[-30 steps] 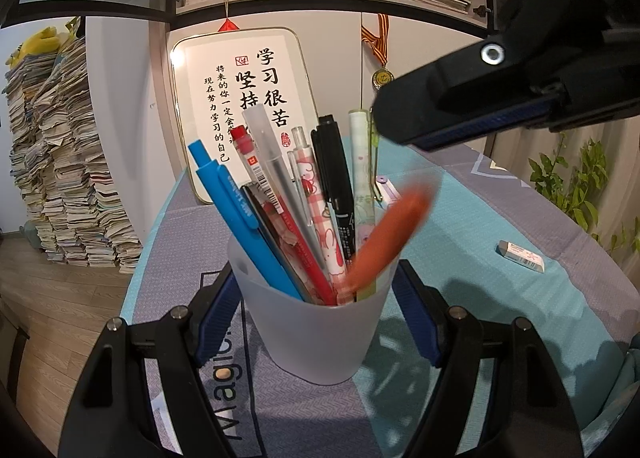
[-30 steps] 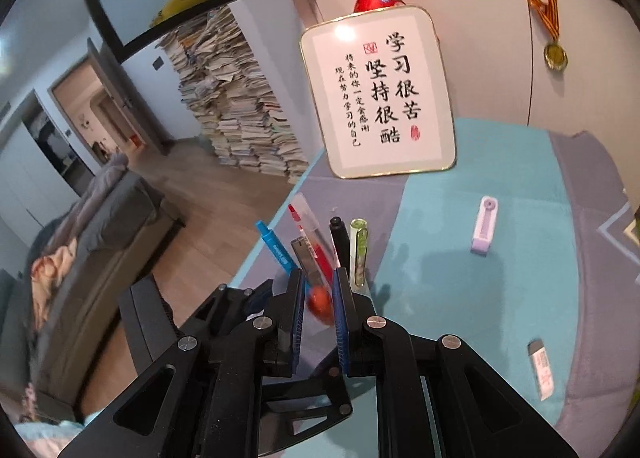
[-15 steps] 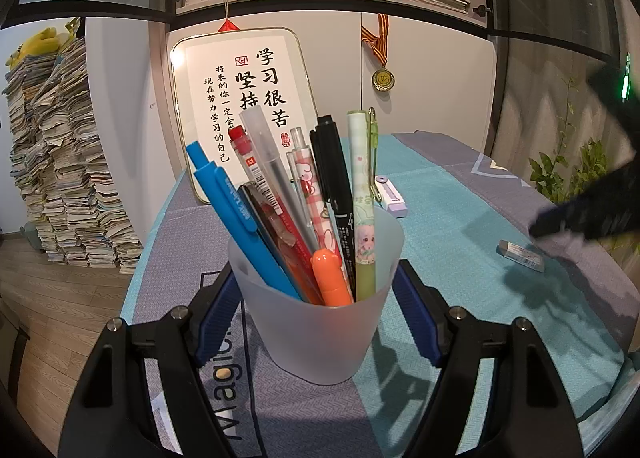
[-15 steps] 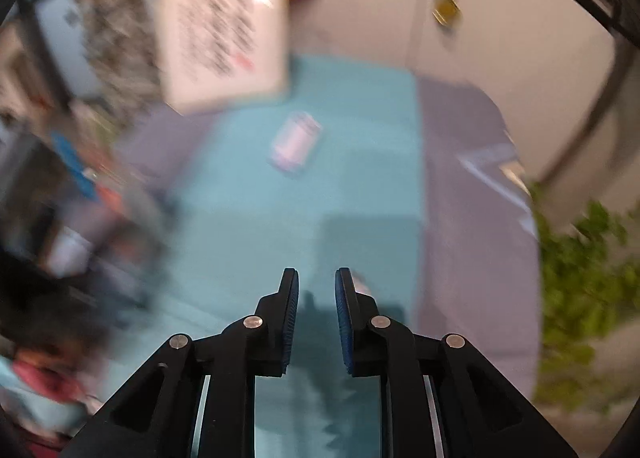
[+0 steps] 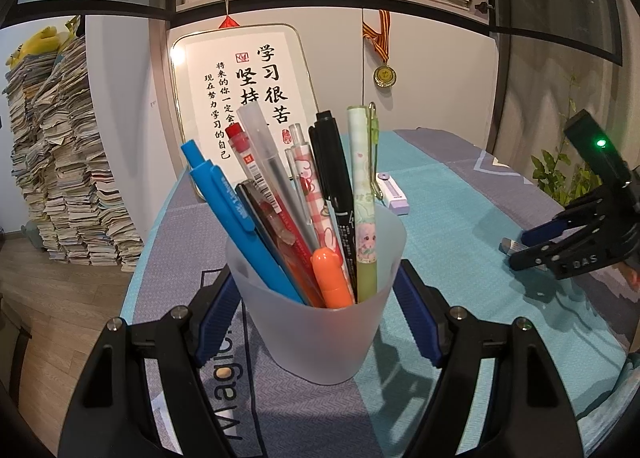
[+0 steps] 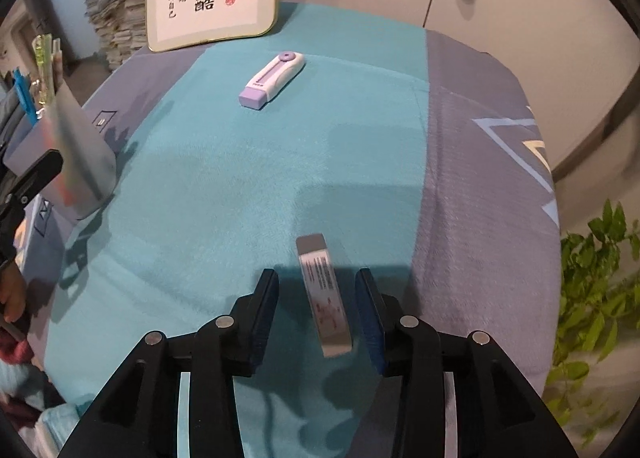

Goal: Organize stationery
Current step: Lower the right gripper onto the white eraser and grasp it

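My left gripper [image 5: 316, 290] is shut on a frosted plastic pen cup [image 5: 320, 322] that stands on the table and holds several pens, with an orange marker [image 5: 330, 278] in front. My right gripper [image 6: 318, 298] is open and low over the cloth, its fingers either side of a white eraser [image 6: 326, 294] in a paper sleeve, not touching it. The right gripper also shows in the left wrist view [image 5: 520, 248] at the far right. A purple and white correction tape [image 6: 272, 79] lies further back on the teal cloth.
A framed calligraphy board [image 5: 240, 106] leans against the cabinet at the table's back edge. A medal [image 5: 385, 74] hangs on the cabinet door. Green plant leaves [image 6: 592, 298] stand off the table's right side. A tall stack of books [image 5: 64, 162] stands on the floor at left.
The orange marker dropped from my right gripper into the cup. My right gripper then swung right, came down over the eraser and opened wide. The left gripper and cup stayed still.
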{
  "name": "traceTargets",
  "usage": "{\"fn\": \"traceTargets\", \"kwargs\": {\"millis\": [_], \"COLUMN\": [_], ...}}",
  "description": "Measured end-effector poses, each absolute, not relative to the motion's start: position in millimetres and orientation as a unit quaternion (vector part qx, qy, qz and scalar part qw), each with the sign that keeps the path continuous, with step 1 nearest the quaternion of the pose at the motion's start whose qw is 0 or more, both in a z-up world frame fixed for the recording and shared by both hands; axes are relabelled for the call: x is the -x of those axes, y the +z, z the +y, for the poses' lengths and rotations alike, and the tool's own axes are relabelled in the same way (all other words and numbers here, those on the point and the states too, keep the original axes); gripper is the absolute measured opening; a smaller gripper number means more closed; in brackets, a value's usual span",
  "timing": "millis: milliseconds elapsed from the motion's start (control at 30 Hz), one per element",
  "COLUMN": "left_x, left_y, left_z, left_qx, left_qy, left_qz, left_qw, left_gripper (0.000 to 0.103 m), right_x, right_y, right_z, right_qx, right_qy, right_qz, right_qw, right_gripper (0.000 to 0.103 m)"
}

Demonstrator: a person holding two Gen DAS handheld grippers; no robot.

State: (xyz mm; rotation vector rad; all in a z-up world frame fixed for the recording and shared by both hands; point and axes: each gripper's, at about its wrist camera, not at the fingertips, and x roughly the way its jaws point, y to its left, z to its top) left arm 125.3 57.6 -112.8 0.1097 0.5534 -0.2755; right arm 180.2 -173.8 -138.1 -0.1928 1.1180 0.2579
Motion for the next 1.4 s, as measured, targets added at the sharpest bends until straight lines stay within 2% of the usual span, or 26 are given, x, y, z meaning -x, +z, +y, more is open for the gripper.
{"fn": "traceTargets", "kwargs": {"millis": [133, 200, 433, 500, 600, 700, 800, 1000, 1100, 1267, 1333, 1367, 1400], "left_x": [-125.2, -125.1, -125.2, -125.0, -125.2, -124.9, -124.5, -124.6, -124.6, -125.8, -126.6, -127.5, -128.3], "left_y": [-113.1, -113.1, -113.1, -113.1, -113.1, -113.2, -113.2, -113.3, -113.2, -113.5, -114.0, -114.2, -114.5], "left_z": [57.9, 57.9, 58.1, 58.2, 58.0, 58.1, 58.5, 58.3, 58.4, 58.6, 58.7, 58.5, 57.8], "left_qx": [-0.054, -0.054, -0.055, -0.055, -0.055, -0.056, -0.056, -0.055, -0.055, -0.054, -0.054, -0.055, -0.055], "left_qy": [-0.135, -0.135, -0.135, -0.135, -0.135, -0.134, -0.134, -0.135, -0.135, -0.136, -0.136, -0.136, -0.135], "left_qz": [0.273, 0.273, 0.273, 0.273, 0.273, 0.273, 0.273, 0.273, 0.273, 0.275, 0.278, 0.279, 0.280], "left_qw": [0.951, 0.951, 0.951, 0.951, 0.951, 0.951, 0.951, 0.951, 0.951, 0.950, 0.950, 0.949, 0.949], "left_gripper": [0.075, 0.075, 0.075, 0.075, 0.076, 0.076, 0.076, 0.076, 0.075, 0.075, 0.075, 0.075, 0.075], "right_x": [-187.9, -187.6, -169.5, -161.4, -148.3, -136.3, -139.6, -188.3, -203.1, -217.6, -218.0, -218.6, -217.7], "right_y": [-139.8, -138.8, -102.5, -84.2, -55.1, -31.1, -34.6, -105.6, -123.9, -125.4, -127.4, -129.8, -134.3], "right_z": [-173.6, -171.4, -169.9, -168.4, -162.8, -152.4, -141.3, -145.8, -146.1, -146.3, -141.6, -138.3, -134.9], "right_qx": [0.078, 0.083, 0.056, 0.039, 0.023, 0.039, 0.078, 0.121, 0.145, 0.121, 0.133, 0.140, 0.148], "right_qy": [0.122, 0.121, 0.127, 0.134, 0.148, 0.160, 0.151, 0.165, 0.172, 0.221, 0.233, 0.241, 0.243], "right_qz": [0.521, 0.522, 0.484, 0.467, 0.429, 0.397, 0.404, 0.515, 0.527, 0.534, 0.533, 0.535, 0.537], "right_qw": [0.841, 0.840, 0.864, 0.873, 0.891, 0.903, 0.899, 0.833, 0.819, 0.807, 0.802, 0.797, 0.794], "right_gripper": [0.038, 0.020, 0.019, 0.014, 0.013, 0.011, 0.011, 0.012, 0.012, 0.017, 0.025, 0.038, 0.045]}}
